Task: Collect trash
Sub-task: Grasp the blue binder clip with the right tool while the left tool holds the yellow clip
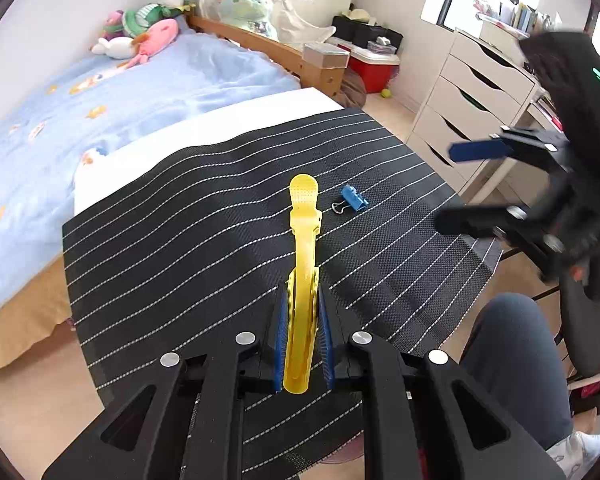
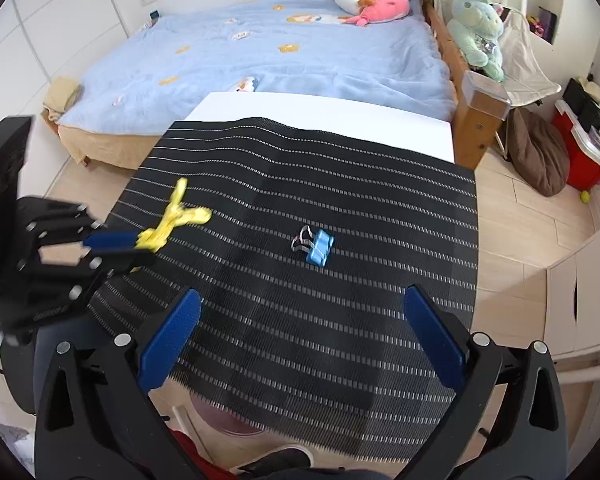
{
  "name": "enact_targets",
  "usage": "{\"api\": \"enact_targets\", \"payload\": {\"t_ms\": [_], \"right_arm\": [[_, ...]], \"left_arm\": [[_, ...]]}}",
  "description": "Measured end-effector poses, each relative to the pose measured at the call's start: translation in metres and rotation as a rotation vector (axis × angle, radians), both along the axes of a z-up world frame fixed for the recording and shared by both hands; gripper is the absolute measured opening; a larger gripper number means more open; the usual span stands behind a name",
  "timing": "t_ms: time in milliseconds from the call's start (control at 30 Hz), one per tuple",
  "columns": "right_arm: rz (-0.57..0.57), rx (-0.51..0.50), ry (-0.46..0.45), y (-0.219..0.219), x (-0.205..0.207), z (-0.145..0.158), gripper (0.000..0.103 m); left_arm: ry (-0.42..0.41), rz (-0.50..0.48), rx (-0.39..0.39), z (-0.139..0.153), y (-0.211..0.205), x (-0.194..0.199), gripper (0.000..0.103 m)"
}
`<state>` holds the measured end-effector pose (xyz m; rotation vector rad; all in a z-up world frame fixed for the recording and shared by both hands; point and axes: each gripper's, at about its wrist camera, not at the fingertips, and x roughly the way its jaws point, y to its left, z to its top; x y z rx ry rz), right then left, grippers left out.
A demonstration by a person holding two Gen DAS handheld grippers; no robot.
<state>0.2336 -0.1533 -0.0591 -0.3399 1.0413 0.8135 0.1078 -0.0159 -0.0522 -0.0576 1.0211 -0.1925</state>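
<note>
Our left gripper [image 1: 303, 344] pinches the yellow hair clip [image 1: 303, 264] by its tail, lifted over the counter [image 1: 180, 240]. It looks light, stiff and slick. Our right gripper [image 2: 300, 336], fingers spread, faces the blue binder clip [image 2: 320, 252], best taken across its body.
</note>
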Motion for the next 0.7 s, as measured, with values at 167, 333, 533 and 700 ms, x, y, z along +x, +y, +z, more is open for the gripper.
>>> {"api": "enact_targets", "payload": {"t_ms": [167,333,533,700], "right_arm": [[0.019,-0.054,0.002,0.025,0.017,-0.012,0.100],[0.011,-0.095,0.043,0.043,0.035,-0.029,0.082],[0.000,-0.137,0.067,0.053,0.046,-0.045,0.040],[0.008,-0.148,0.081,0.052,0.046,-0.050,0.014]], "left_arm": [[0.000,0.016,-0.009,-0.003,0.007,-0.005,0.014],[0.002,0.034,-0.021,-0.007,0.013,-0.008,0.014],[0.006,0.050,-0.037,-0.012,0.020,-0.012,0.014],[0.006,0.055,-0.045,-0.016,0.023,-0.015,0.014]]}}
